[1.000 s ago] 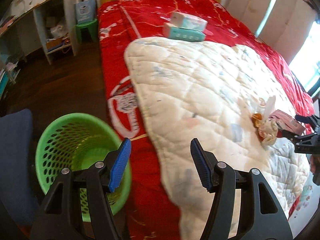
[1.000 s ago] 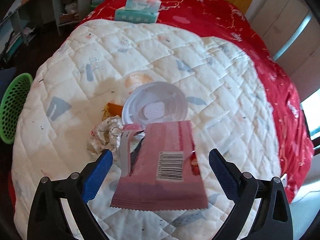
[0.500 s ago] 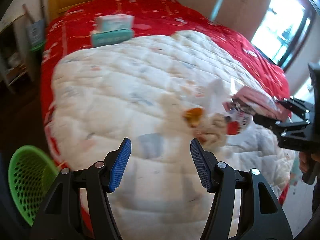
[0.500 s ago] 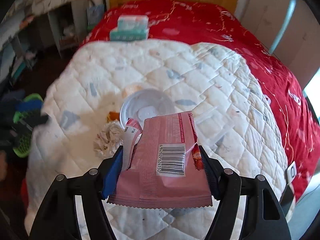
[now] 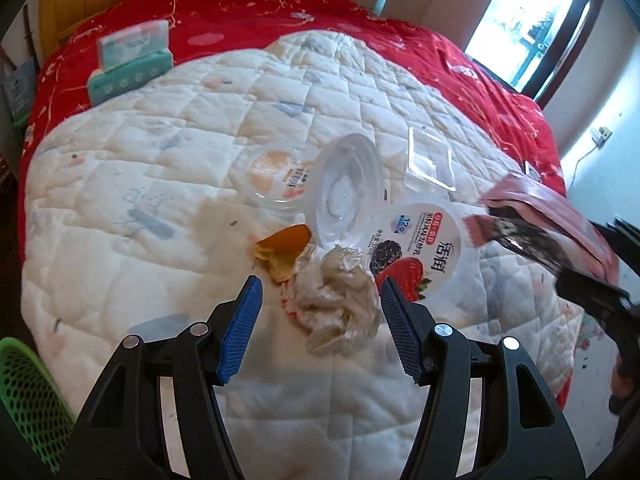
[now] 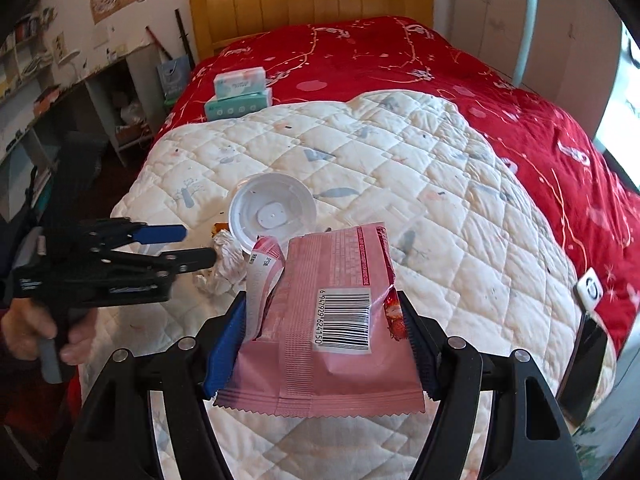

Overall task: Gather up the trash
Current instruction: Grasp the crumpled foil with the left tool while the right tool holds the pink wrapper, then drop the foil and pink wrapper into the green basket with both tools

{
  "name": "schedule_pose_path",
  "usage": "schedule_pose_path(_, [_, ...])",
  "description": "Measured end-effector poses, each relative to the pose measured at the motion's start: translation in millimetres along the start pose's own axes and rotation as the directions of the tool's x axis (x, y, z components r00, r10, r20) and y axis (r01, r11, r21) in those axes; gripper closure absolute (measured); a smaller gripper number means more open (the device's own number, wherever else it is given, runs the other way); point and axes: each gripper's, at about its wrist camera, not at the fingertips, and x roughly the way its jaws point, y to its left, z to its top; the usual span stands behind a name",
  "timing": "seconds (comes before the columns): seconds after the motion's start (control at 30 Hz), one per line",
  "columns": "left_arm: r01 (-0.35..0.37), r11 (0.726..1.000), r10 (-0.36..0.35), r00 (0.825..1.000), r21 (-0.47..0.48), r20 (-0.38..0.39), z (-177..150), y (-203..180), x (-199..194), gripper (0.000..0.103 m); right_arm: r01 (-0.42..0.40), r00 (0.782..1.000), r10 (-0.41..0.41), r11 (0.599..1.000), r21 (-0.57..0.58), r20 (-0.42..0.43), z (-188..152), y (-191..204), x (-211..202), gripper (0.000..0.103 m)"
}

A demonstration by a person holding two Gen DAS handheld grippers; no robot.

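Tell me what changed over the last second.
The right gripper closed on the pink wrapper and lifted it. The left gripper swung from the green basket to the crumpled tissue, jaws open. Cups and tissue boxes stayed put.

- The pink wrapper [image 6: 320, 332] carries a white barcode label with the digits 6 947929 621150 printed along its side.
- The round clear lid [image 5: 420, 248] beside the crumpled tissue bears the large Chinese characters 活润 and a "12" in a small blue badge; its smaller print is unreadable.
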Motion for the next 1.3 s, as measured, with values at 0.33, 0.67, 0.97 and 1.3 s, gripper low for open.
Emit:
schedule_pose_path(0.33, [0.034, 0.999, -0.034, 0.999, -0.001, -0.010, -0.3, -3.2, 11.6, 0.069, -0.015, 1.000, 0.014, 0.999, 0.042, 0.023, -16.0, -1.7, -12.5, 0.035])
schedule_pose_path(0.67, [0.087, 0.996, -0.082, 0.990, -0.034, 0.117, -23.5, 18.1, -67.9, 0.070, -0.057, 0.996, 0.054, 0.997, 0.050, 0.071, -23.6, 28.9, -33.4, 0.035])
schedule_pose_path(0.97, [-0.023, 0.992, 0.048, 0.977, -0.122, 0.209, -68.7, 90.8, -152.3, 0.070, -0.137, 0.987, 0.136, 0.991, -0.002, 0.086, -21.3, 92.8, -38.7, 0.035])
schedule_pose_path(1.3, [-0.202, 0.928, 0.251, 0.960, -0.313, 0.126, -138.3, 210.9, -193.8, 0.069, -0.239, 0.968, 0.244, 0.967, -0.083, 0.052, -11.0, 191.9, -20.4, 0.034])
